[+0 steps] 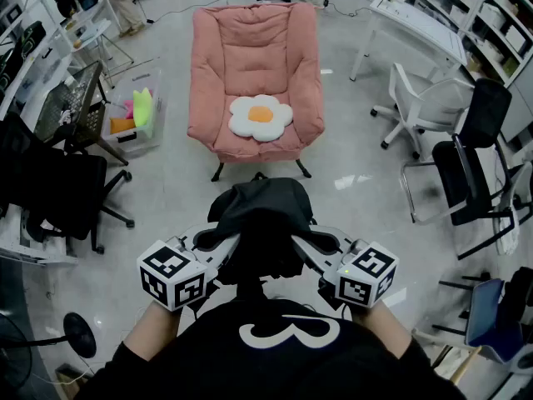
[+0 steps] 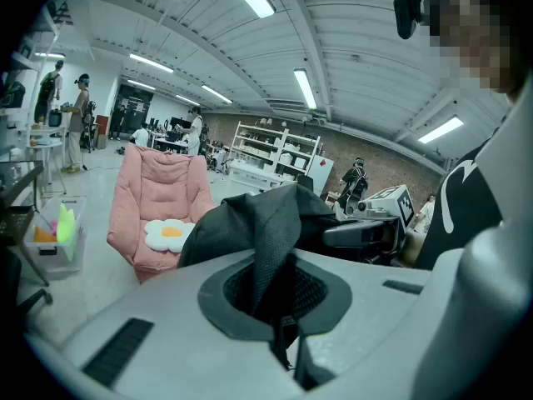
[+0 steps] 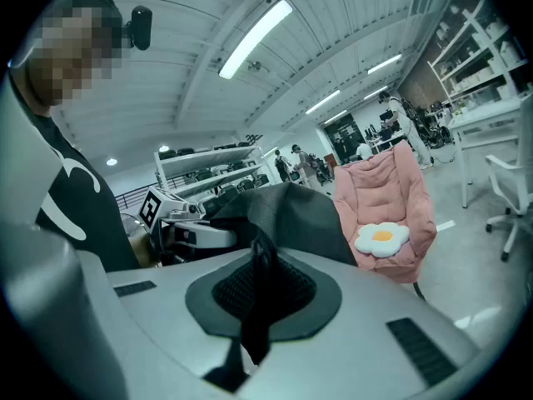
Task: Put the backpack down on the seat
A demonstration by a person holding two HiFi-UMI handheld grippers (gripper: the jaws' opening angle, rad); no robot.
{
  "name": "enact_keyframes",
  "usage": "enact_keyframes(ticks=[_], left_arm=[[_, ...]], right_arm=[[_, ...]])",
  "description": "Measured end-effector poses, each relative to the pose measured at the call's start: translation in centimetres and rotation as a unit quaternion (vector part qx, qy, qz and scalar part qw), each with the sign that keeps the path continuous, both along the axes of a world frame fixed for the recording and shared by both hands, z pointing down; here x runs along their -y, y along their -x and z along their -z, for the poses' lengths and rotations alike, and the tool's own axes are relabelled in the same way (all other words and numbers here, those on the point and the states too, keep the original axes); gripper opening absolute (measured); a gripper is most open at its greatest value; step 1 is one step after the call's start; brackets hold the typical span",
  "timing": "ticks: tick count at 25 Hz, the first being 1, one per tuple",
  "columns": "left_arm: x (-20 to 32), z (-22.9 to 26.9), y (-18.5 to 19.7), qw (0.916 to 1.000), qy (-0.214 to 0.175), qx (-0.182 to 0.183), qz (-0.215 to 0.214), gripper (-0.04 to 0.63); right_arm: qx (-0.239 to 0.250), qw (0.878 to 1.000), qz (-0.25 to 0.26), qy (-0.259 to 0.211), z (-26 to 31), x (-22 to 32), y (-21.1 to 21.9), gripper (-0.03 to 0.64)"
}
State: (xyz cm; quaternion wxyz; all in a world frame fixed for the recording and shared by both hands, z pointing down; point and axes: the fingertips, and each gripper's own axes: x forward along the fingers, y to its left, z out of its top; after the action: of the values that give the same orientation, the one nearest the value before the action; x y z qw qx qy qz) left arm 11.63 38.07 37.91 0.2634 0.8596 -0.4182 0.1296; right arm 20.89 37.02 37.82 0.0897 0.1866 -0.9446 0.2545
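Observation:
A black backpack [image 1: 260, 215] hangs between both grippers, close in front of the person's chest. My left gripper [image 1: 223, 244] is shut on one of its mesh shoulder straps [image 2: 271, 261]. My right gripper [image 1: 306, 246] is shut on the other strap [image 3: 260, 286]. The pink padded chair [image 1: 254, 73] stands on the floor straight ahead, with a white and yellow egg-shaped cushion [image 1: 260, 116] lying on its seat. The backpack [image 2: 250, 219] is well short of the chair and above floor level. The same chair [image 3: 385, 207] shows at the right of the right gripper view.
Black office chairs [image 1: 62, 186] stand at the left, and a white chair [image 1: 425, 107] and black chairs [image 1: 470, 165] at the right. A clear bin [image 1: 133, 115] with coloured items sits left of the pink chair. A white table [image 1: 416, 27] is at the back right.

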Motion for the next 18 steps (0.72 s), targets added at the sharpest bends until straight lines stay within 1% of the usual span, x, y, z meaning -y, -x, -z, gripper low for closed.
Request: enact_keyframes(ticks=[4, 8, 13, 18], left_arm=[[2.5, -0.7, 2.6, 1.0, 0.0, -0.003, -0.006, 0.012], [5.1, -1.4, 5.4, 0.9998, 0.003, -0.014, -0.012, 0.012], [7.8, -2.1, 8.3, 0.9993, 0.003, -0.026, -0.028, 0.012], [10.0, -2.9, 11.6, 0.999, 0.006, -0.031, -0.032, 0.012]], right_arm=[[-0.005, 1.0, -0.004, 0.004, -0.6, 2.3, 2.6, 0.02], [-0.021, 1.0, -0.002, 0.005, -1.1, 4.7, 5.4, 0.02], [-0.031, 0.999, -0.015, 0.017, -1.9, 7.3, 8.3, 0.02], [-0.04, 0.999, -0.024, 0.026, -2.8, 9.7, 11.7, 0.02]])
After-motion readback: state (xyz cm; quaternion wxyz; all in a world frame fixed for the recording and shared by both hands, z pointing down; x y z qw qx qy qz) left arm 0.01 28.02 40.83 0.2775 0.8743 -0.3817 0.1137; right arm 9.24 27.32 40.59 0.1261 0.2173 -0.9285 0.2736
